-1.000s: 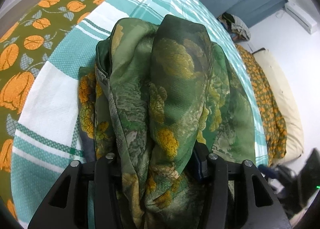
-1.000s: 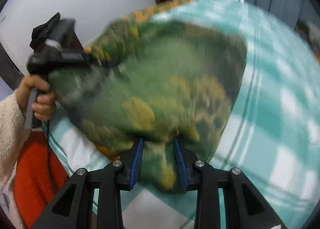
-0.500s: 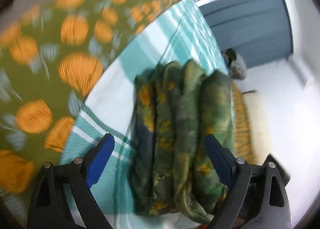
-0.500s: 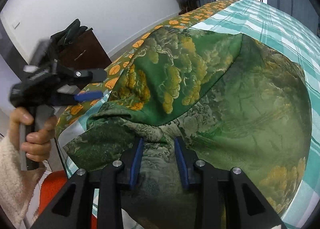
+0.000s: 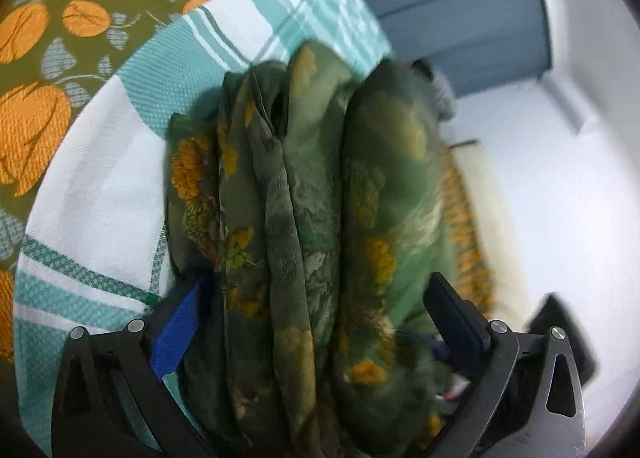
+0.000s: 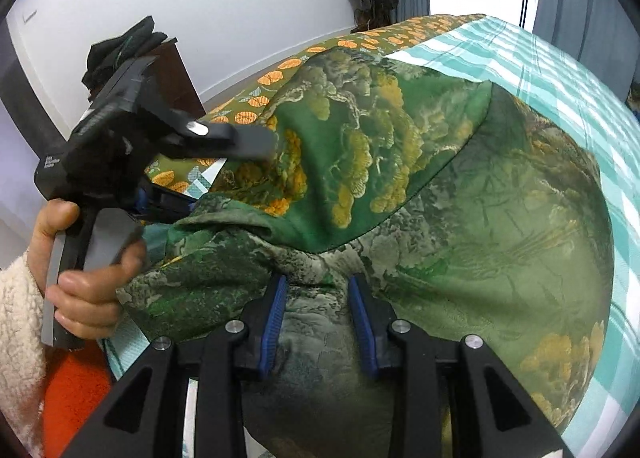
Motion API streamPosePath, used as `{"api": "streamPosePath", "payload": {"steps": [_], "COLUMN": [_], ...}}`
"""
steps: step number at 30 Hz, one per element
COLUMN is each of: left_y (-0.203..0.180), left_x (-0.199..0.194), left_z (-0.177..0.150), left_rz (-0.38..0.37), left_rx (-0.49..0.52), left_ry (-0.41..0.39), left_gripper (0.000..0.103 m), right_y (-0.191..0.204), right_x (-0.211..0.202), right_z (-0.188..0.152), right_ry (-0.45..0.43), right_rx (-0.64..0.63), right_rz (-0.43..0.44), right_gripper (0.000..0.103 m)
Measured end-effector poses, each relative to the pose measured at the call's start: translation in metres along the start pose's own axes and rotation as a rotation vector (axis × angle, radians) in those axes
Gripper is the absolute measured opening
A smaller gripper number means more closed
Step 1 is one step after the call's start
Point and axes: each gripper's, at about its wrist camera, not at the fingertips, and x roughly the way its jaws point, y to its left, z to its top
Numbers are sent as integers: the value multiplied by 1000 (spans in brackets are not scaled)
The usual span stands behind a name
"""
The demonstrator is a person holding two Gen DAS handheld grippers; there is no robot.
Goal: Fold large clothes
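With the left claw (image 5: pixel 316 322) spread wide around the stacked edge of the green floral garment (image 6: pixel 440 186) on the bed's checked blanket (image 5: pixel 100 186) and the right claw (image 6: pixel 316 318) narrowed on its near hem, those slippery layers could slump apart.

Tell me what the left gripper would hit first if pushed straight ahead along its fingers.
The folded green garment: its stacked folds already sit between the left gripper's wide-open fingers. Beyond it lies the checked blanket, though depth is unclear.
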Motion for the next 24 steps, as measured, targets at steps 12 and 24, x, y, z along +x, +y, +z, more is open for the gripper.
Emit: {"api": "streamPosePath", "payload": {"steps": [12,24], "left_y": [-1,3], "left_x": [21,42], "left_z": [8,16], "left_rz": [162,144], "left_rx": [48,43], "left_ry": [99,137], "left_gripper": [103,103], "right_y": [-52,-202], "right_x": [-74,-43], "right_z": [-38,-128], "right_ry": [-179,-77], "right_rx": [193,699], "right_rz": [143,415], "right_gripper": [55,90]}}
